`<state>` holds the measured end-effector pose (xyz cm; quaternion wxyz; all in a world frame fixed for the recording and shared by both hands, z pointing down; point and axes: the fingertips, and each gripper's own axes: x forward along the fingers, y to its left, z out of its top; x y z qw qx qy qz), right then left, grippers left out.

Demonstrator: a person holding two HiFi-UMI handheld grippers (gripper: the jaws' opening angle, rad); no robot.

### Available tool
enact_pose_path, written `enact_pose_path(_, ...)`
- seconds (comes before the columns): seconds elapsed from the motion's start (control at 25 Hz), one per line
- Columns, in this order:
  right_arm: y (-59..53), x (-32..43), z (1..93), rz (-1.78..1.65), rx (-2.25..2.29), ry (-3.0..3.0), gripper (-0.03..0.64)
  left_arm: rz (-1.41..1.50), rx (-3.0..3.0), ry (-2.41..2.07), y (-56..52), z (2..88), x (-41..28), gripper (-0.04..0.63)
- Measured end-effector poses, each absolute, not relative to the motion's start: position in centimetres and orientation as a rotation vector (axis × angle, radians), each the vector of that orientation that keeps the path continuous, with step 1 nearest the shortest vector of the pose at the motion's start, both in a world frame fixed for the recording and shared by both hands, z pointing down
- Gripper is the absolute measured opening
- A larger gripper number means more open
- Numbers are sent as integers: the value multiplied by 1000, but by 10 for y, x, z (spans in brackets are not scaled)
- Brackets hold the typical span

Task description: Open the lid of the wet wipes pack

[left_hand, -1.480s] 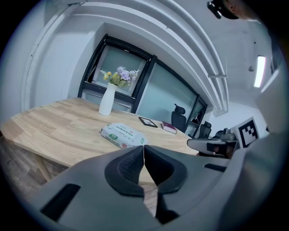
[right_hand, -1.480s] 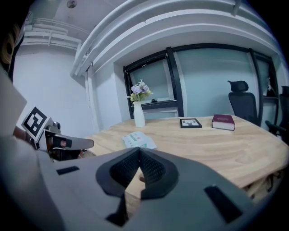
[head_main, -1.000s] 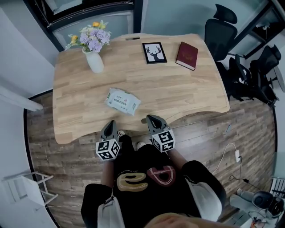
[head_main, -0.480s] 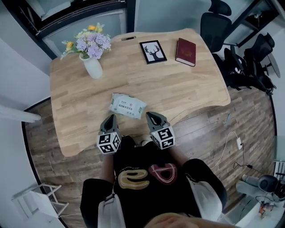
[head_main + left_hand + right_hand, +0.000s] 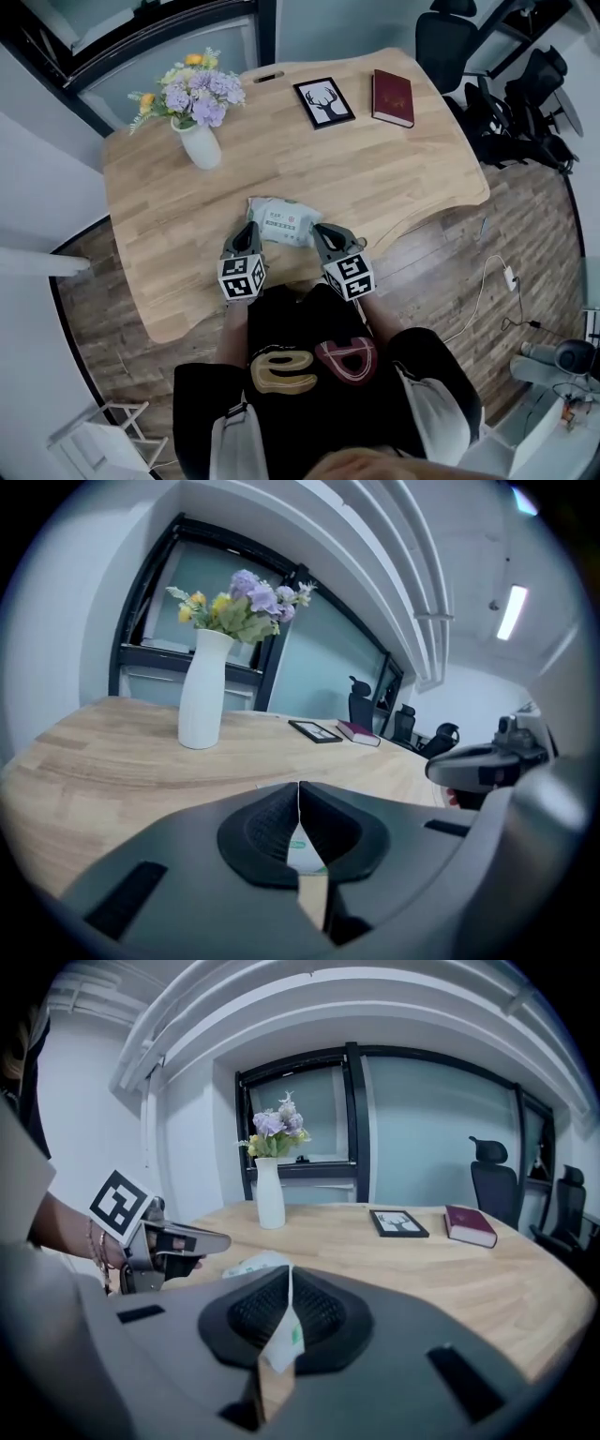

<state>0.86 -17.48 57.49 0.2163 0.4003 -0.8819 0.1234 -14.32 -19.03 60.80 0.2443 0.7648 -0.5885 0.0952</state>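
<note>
The wet wipes pack (image 5: 284, 219), white with a green label, lies flat on the wooden table (image 5: 375, 178) near its front edge. My left gripper (image 5: 245, 232) is at the pack's near left corner and my right gripper (image 5: 321, 232) at its near right corner; whether either touches it I cannot tell. In the left gripper view the jaws (image 5: 298, 789) meet in a thin line, with a strip of the pack (image 5: 300, 847) showing below them. In the right gripper view the jaws (image 5: 288, 1274) are likewise shut and hold nothing; the pack (image 5: 251, 1262) lies just ahead.
A white vase of flowers (image 5: 201, 142) stands at the table's back left. A framed deer picture (image 5: 323, 101) and a dark red book (image 5: 392, 97) lie at the back. Black office chairs (image 5: 487, 103) stand to the right of the table.
Both grippers have moved forward from in front of the table's edge up to the near corners of the pack. The pack has not moved on the table.
</note>
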Motion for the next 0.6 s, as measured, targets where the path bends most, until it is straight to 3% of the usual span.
enact_pose_path(0.12,-172,-2,584,380,1048,-2425,23,307,2115,-1558,-200,620,-142,17)
enact_pose_path(0.6,-194,-48,592,202,858,-2395,199,403,2070,-1474,-219,654,-140,17)
